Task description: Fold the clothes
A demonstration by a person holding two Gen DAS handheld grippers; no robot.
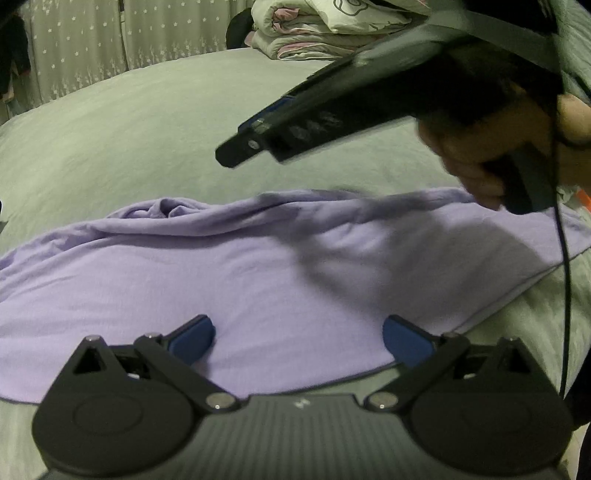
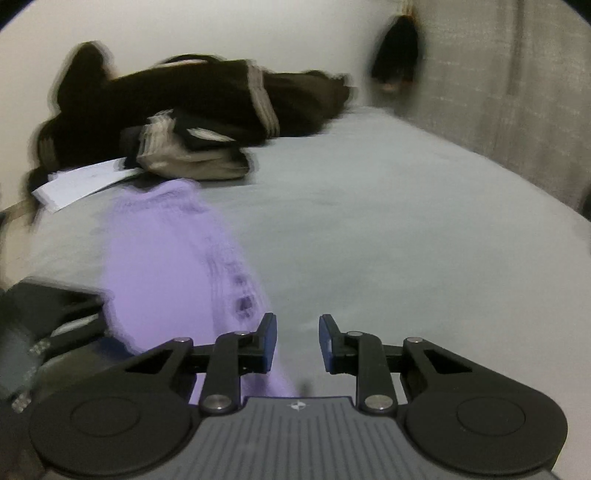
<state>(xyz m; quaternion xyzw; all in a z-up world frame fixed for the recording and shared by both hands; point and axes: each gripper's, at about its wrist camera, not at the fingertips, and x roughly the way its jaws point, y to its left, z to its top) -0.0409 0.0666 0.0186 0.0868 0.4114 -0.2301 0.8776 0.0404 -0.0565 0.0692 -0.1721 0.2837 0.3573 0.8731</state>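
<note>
A lilac garment [image 1: 258, 273] lies spread on the grey-green bed [image 1: 147, 129], rumpled along its far edge. My left gripper [image 1: 299, 341] is open wide, just above the garment's near part, with nothing between its blue pads. My right gripper shows in the left wrist view [image 1: 243, 147] as a dark blurred bar held by a hand, above the garment's far edge. In the right wrist view my right gripper [image 2: 297, 341] is open and empty over the bed sheet [image 2: 388, 240], with the lilac garment [image 2: 173, 266] to its left.
A stack of folded quilts [image 1: 325, 29] lies at the far edge of the bed by a curtain [image 1: 92, 44]. Dark and beige clothes [image 2: 192, 122] and a white paper [image 2: 85, 181] lie piled at the bed's far left. A black cable [image 1: 563, 258] hangs at right.
</note>
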